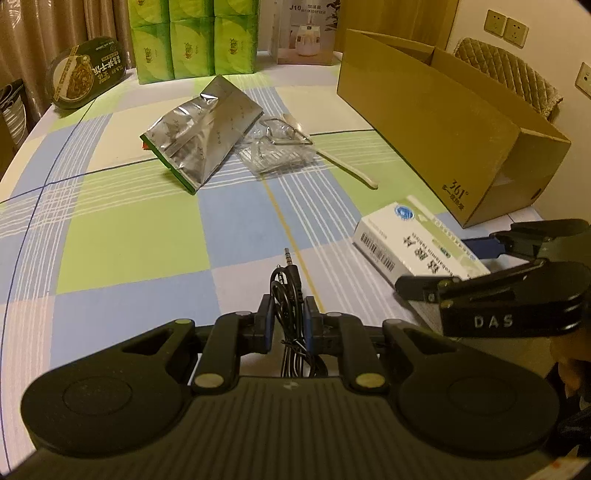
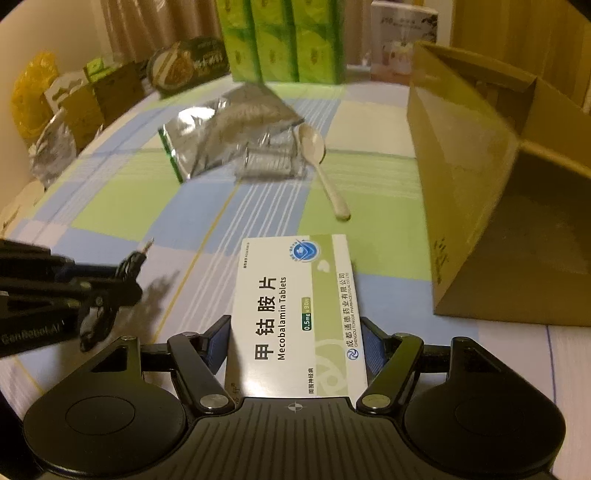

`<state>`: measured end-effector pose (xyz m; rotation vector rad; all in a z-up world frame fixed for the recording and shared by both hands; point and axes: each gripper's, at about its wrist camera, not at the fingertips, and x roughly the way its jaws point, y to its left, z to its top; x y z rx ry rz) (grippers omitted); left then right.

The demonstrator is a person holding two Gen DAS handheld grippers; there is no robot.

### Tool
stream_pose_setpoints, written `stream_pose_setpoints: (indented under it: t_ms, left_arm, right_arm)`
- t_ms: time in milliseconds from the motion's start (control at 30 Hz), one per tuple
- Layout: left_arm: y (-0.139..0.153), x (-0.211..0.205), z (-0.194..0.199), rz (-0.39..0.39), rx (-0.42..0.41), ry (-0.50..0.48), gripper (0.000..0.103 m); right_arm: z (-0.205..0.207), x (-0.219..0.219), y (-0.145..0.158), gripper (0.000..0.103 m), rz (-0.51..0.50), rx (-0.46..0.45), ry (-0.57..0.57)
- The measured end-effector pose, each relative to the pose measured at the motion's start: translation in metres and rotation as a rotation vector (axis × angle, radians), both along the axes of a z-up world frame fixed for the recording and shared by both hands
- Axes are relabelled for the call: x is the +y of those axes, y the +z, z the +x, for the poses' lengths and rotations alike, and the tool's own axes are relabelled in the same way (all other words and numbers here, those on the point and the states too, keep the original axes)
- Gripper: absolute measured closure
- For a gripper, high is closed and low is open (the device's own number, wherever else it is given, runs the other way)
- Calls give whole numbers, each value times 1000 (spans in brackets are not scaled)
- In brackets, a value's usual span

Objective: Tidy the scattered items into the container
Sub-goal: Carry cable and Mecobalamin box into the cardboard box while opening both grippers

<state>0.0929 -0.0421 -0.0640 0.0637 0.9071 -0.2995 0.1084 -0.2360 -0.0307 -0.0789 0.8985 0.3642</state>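
Observation:
My left gripper (image 1: 289, 308) is shut on a coiled black audio cable (image 1: 286, 295), whose jack plug points forward over the checked tablecloth. My right gripper (image 2: 295, 341) is shut on a white and green tablet box (image 2: 295, 314); the same tablet box (image 1: 413, 243) shows at the right of the left wrist view, with the right gripper (image 1: 458, 262) around it. An open cardboard box (image 1: 443, 122) stands at the far right, and the cardboard box (image 2: 491, 184) fills the right of the right wrist view. A silver foil pouch (image 1: 199, 136), a clear plastic packet (image 1: 277, 147) and a pale spoon (image 2: 321, 166) lie mid-table.
Green tissue packs (image 1: 192, 40), a dark oval food tray (image 1: 88, 72) and a humidifier carton (image 1: 306, 29) stand along the table's far edge. Left of the table are boxes and bags (image 2: 74, 99). A padded chair back (image 1: 517, 74) rises behind the cardboard box.

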Motion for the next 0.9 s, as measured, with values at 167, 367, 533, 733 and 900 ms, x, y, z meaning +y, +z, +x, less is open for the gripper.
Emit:
stream_pose_setpoints:
  t_ms: [167,367,533,733,900]
  left_arm:
    - [11,-4,-6,2,-19,-5,91]
    - [28,-13,-15,3,-45,-18,91]
    - [43,-25,-21,0,-68,-35,91]
    - [61,-42,-25,-1,-105,-65,91]
    - [74,-56,-25,-6,-132,-92,91]
  right_arm:
    - [-7,-3,20,35,17,-47,-10]
    - [-19,-9,45,35,43,-95,-23]
    - [-31,-18,66,35,59,-139,-40]
    - [-41,-38,89,35,70,-189,-73]
    - [-47,-58,106,35,79,-226,-112]
